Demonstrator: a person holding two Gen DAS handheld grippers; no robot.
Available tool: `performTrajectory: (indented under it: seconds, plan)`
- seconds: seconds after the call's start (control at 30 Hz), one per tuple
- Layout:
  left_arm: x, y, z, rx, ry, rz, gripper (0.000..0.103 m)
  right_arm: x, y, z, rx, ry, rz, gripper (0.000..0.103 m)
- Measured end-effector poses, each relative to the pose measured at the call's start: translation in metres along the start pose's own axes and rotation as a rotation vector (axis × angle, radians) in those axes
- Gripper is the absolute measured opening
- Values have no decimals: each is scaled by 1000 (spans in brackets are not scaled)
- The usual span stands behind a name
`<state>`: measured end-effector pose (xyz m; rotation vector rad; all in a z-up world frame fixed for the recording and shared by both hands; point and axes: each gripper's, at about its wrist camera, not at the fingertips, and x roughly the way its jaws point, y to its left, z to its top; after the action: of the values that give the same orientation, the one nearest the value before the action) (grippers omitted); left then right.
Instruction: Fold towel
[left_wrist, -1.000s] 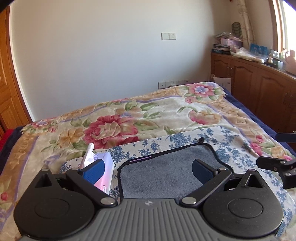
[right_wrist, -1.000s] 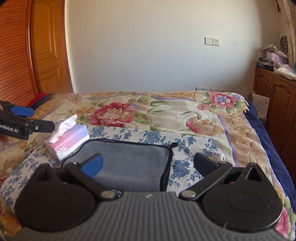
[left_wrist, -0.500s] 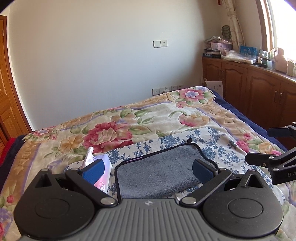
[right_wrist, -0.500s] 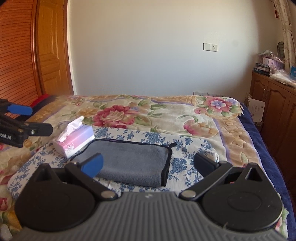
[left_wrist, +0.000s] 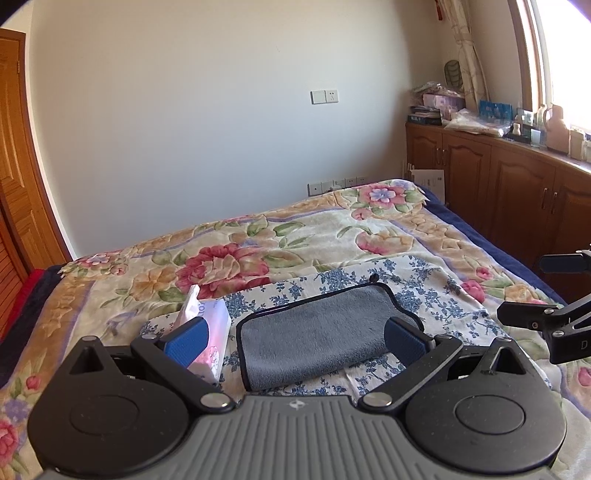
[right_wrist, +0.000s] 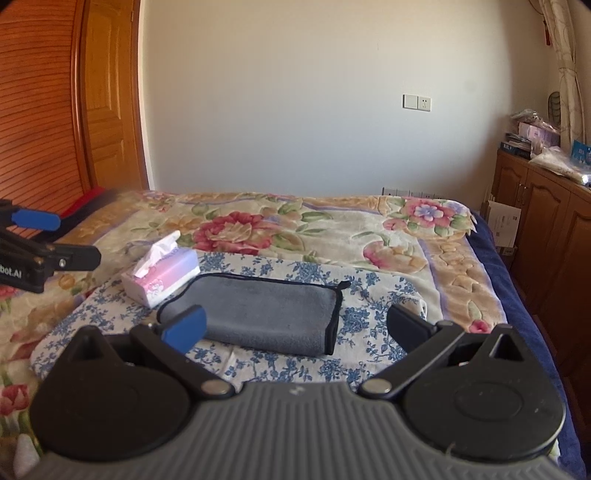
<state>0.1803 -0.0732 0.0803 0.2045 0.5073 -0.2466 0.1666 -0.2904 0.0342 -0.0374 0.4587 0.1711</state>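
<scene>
Beside the tissue box (right_wrist: 162, 273), a plush grey towel (right_wrist: 266, 314) is seen folded oblong; both grippers (left_wrist: 295, 339) (right_wrist: 295, 328) are held wide open.

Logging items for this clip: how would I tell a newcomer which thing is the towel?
Start at the bed with the flowered blanket; near its front lies a blue-and-white flowered cloth. On it lies the towel: plain grey, folded, edged in black. The tissue box beside it is pink and white.

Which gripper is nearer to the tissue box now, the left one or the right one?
Left. The left gripper has a finger just in front of the tissue box; the right gripper is farther right, facing the grey towel.
</scene>
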Motion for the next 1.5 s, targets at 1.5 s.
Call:
performTrajectory:
  seconds: [1.5]
  plan:
    - [-76, 20, -109, -79, -23, 96, 103, -58, 27, -74, 66, -8, -27, 103]
